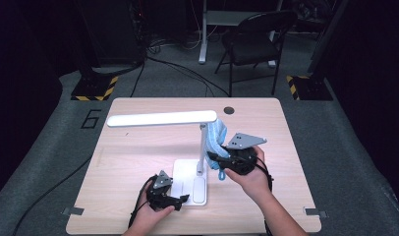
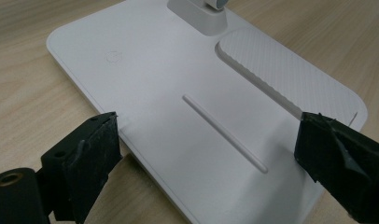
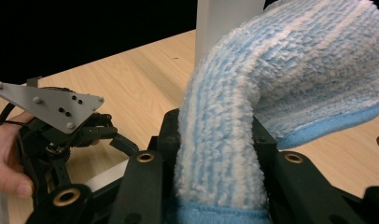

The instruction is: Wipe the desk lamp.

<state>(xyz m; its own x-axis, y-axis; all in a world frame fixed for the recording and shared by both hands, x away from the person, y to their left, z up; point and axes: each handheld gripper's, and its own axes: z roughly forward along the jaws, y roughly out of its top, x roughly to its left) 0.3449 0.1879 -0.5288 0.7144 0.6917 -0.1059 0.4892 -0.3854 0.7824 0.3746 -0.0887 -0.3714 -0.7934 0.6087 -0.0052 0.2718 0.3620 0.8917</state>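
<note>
**Blue cloth pressed to the lamp post, lamp base between the left tongs**

The right tongs (image 1: 214,158) hold a fluffy blue cloth (image 3: 253,93), pinched narrow between the two black jaws. The cloth rises out of the jaws and folds over at the top. It lies against the white post (image 1: 202,147) of a desk lamp (image 1: 163,118), just in front of these tongs.

The left tongs (image 1: 180,201) stand wide. Their two pads sit at opposite edges of the flat white lamp base (image 2: 178,84), which lies between them on the wooden surface (image 1: 128,157). I cannot tell if the pads press on the base. A ribbed white panel (image 2: 281,74) is on the base near the right-hand pad, and the foot of the post is beyond the tongs.
</note>
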